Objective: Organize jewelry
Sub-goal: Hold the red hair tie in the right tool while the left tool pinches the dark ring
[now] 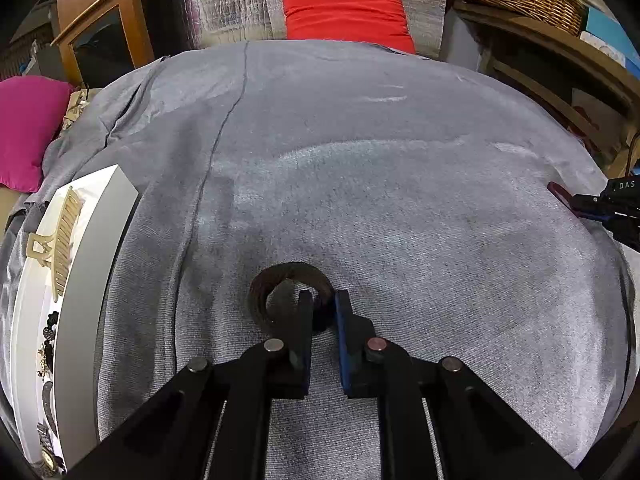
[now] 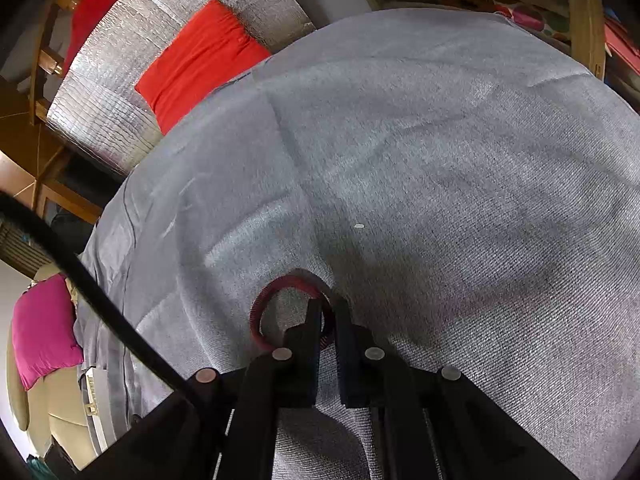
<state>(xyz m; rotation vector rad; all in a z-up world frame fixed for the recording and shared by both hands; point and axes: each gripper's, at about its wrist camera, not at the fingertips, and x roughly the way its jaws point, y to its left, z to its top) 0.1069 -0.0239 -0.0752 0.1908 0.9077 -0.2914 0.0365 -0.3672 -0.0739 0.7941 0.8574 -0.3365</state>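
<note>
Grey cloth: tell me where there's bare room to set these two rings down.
The grey cloth lies bare ahead of both grippers, from the brown ring in the left gripper up to the red pillow. In the right view only a white speck lies beyond the red ring. It is crowded in the white tray, with a comb clip and trinkets.

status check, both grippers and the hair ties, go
Left gripper shut on brown hair tie on the grey cloth. Right gripper shut on red hair tie. White tray at left, cream comb inside. Nothing blocking.
</note>
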